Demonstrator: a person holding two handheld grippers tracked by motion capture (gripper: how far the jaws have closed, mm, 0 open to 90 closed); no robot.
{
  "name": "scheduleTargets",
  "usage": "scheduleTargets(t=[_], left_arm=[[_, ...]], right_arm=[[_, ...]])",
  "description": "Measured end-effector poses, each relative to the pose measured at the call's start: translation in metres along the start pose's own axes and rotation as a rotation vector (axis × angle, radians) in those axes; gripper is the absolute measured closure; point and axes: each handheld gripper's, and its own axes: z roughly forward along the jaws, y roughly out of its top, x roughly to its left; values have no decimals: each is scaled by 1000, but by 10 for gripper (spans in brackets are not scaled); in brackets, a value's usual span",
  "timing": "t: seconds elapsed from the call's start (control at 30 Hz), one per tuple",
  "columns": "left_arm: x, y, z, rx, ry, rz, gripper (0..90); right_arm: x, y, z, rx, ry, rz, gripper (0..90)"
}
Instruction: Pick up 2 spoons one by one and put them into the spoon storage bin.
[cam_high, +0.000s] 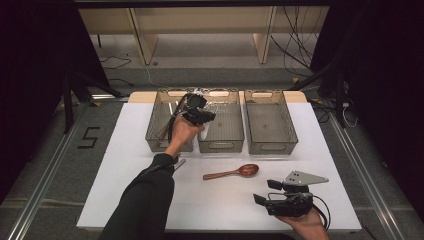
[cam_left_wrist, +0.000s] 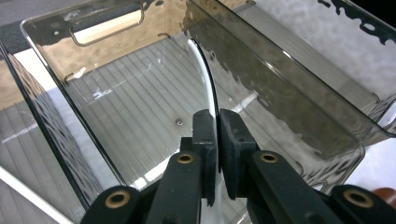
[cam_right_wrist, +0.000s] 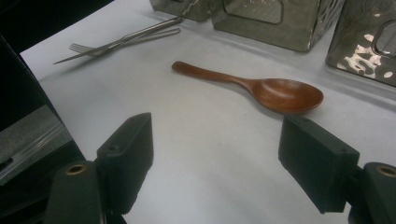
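Note:
My left gripper (cam_high: 202, 116) hovers over the row of smoky clear bins, above the middle bin (cam_high: 221, 145). It is shut on a thin white curved utensil (cam_left_wrist: 203, 77) seen edge-on, whose far end reaches down into that bin (cam_left_wrist: 116, 107); I cannot tell whether it touches the floor. My right gripper (cam_high: 266, 192) rests near the table's front right, open, with nothing between its jaws (cam_right_wrist: 215, 154). A brown wooden spoon (cam_high: 232, 172) lies on the white table just beyond it (cam_right_wrist: 261, 88).
A metal fork and knife (cam_right_wrist: 121, 39) lie crossed on the table by the left bin (cam_high: 162, 135), partly under the left forearm. The right bin (cam_high: 270, 130) stands beside the middle one. The white mat (cam_high: 125, 190) ends near the right hand.

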Motion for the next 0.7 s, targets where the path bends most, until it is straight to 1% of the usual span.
scheduleTargets(t=[0.1, 0.2, 0.27, 0.3, 0.4, 0.47, 0.53, 0.57, 0.6, 0.67, 0.7], left_arm=[[1, -1, 0, -8, 8, -13, 836], [1, 1, -3, -22, 0, -19, 781], [0, 3, -7, -22, -5, -17, 761], [0, 4, -8, -20, -13, -24, 746], [-3, 6, -14, -5, -31, -18, 670], [-5, 6, -18, 5, -45, -23, 614], [-8, 6, -23, 14, -59, -21, 531], [-9, 5, -25, 13, -65, -22, 506], [-10, 5, -28, 17, -73, -19, 473], [-14, 4, -34, 31, -77, -7, 402], [-16, 4, -37, 35, -84, 5, 368]], right_arm=[[0, 0, 0, 1, 1, 1, 272], [0, 0, 0, -1, 2, 0, 272], [0, 0, 0, -1, 2, 2, 272], [0, 0, 0, -2, 1, 2, 272], [0, 0, 0, -1, 1, 1, 272], [0, 0, 0, -1, 1, 1, 272], [0, 0, -1, -2, -1, 3, 272], [0, 0, -1, -2, -1, 4, 272], [0, 0, -1, -2, -1, 4, 272], [0, 0, 0, 0, 1, 2, 272], [0, 0, 0, 0, -1, 2, 272]])
